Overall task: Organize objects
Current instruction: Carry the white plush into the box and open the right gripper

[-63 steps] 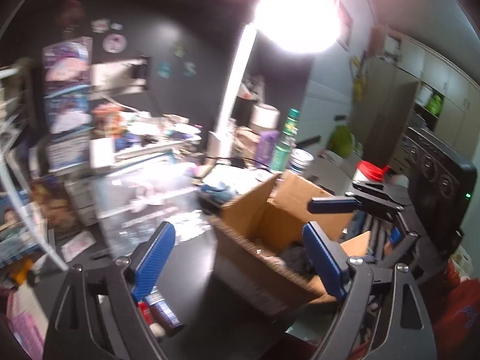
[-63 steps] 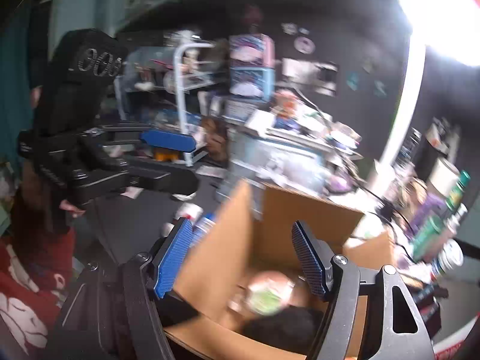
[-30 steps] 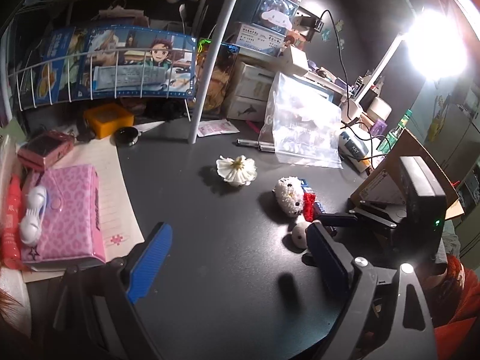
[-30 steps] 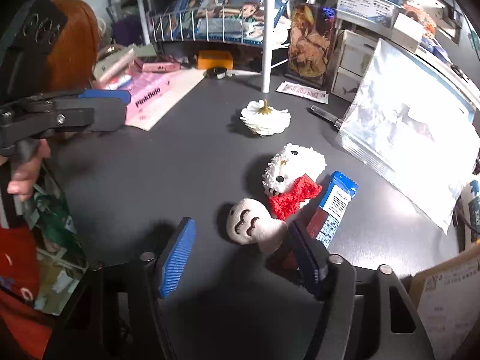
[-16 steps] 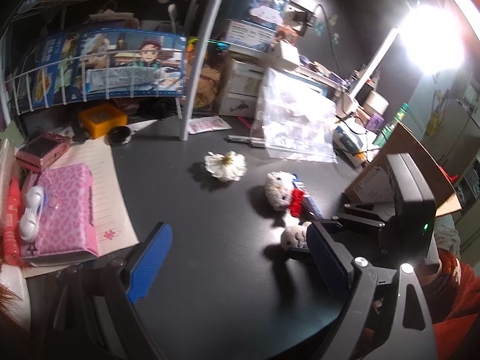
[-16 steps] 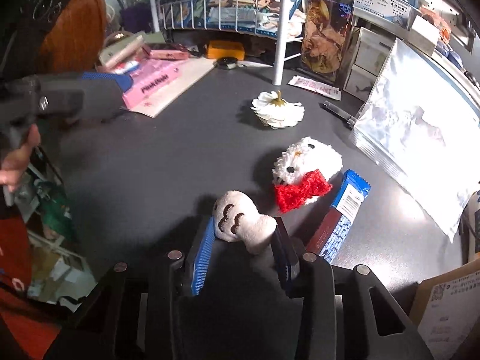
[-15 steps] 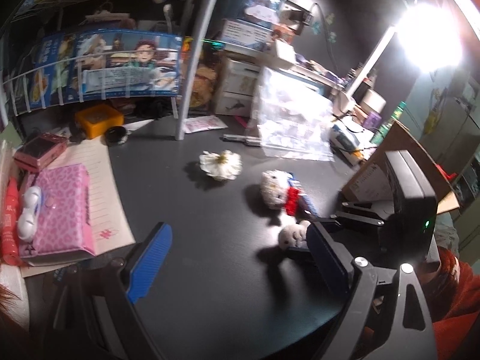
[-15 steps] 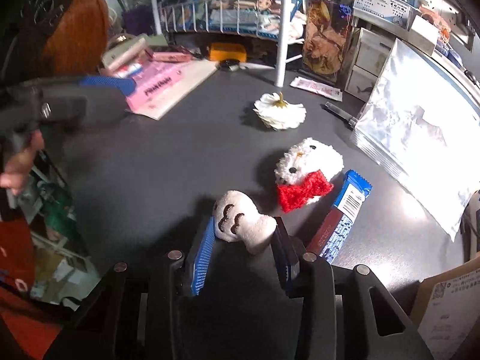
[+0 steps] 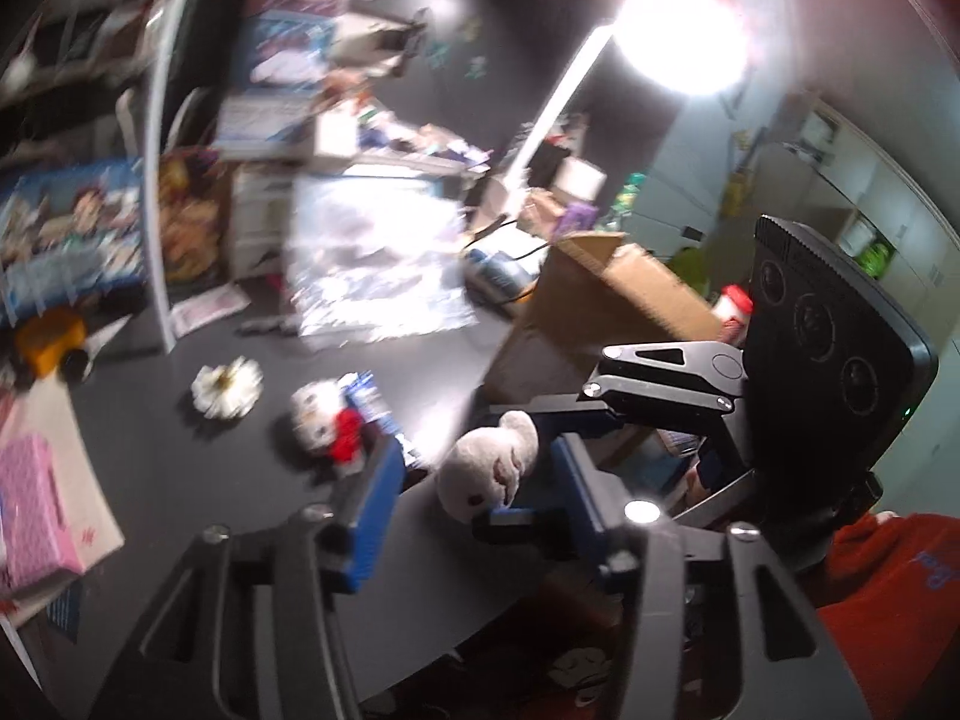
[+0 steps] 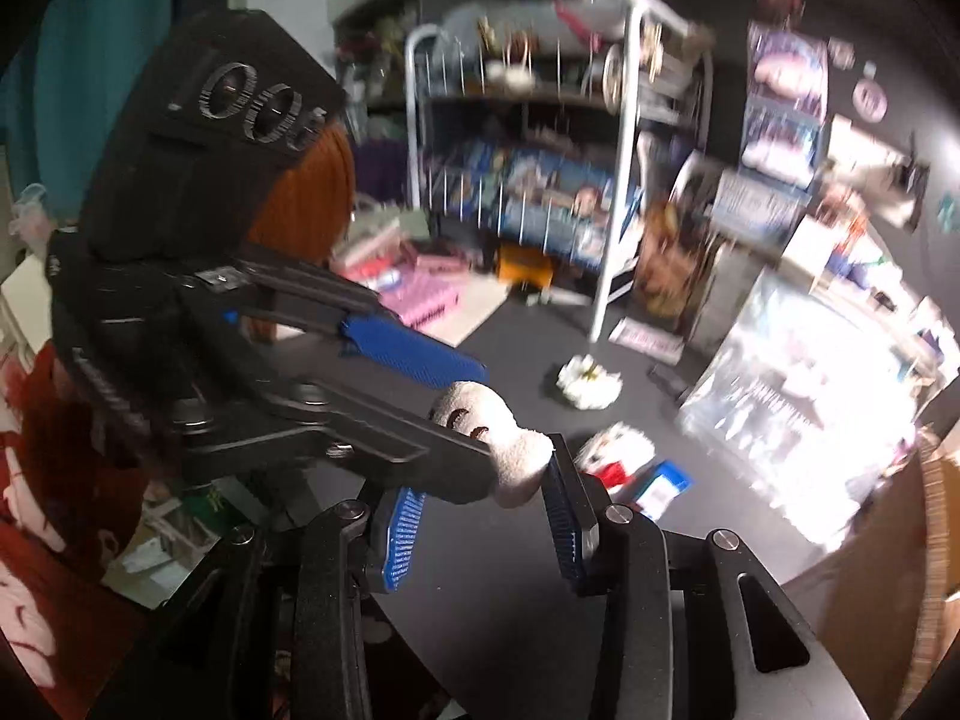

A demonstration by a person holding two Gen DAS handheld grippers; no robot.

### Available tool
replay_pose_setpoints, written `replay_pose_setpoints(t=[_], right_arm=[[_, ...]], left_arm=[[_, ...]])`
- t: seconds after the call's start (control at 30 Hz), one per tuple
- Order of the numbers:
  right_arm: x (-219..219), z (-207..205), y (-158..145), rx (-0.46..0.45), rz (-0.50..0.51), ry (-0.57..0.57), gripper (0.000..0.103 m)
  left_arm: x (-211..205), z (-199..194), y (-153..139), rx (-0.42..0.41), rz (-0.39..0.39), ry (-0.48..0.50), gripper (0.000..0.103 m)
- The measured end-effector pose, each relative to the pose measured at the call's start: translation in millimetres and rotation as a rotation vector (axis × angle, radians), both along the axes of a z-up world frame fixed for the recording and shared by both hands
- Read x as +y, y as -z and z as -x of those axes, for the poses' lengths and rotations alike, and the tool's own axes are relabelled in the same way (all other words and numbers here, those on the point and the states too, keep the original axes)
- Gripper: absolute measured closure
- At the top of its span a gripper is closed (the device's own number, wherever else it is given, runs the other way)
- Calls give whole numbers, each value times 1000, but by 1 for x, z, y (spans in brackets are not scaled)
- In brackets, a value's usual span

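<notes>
Fingers of the right gripper are clamped on a small grey plush toy, held above the dark table; the left gripper, whose fingers have just been closing, frames the same toy in its own view, but whether its pads press on it cannot be told. Likely risk: the soft toy is pinched near one end only, so it could twist free on the way to the cardboard box at 2 o'clock, or snag the box flap. No lettering is legible through the motion blur.
</notes>
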State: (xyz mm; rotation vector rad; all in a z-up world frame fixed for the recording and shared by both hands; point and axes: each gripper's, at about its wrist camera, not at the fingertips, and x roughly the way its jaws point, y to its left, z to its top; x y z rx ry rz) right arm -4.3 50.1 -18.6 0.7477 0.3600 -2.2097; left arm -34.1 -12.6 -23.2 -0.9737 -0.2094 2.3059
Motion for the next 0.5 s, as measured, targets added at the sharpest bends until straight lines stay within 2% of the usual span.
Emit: replay_pose_setpoints(t=[0.13, 0.33, 0.5], right_arm=[[24, -12, -25, 53, 6, 33, 70], [72, -19, -52, 104, -10, 139, 70], [118, -12, -58, 105, -28, 248, 70]], left_arm=[[31, 4, -29, 43, 17, 61, 74], [83, 21, -58, 87, 48, 148, 74], [137, 51, -67, 84, 66, 229, 75]])
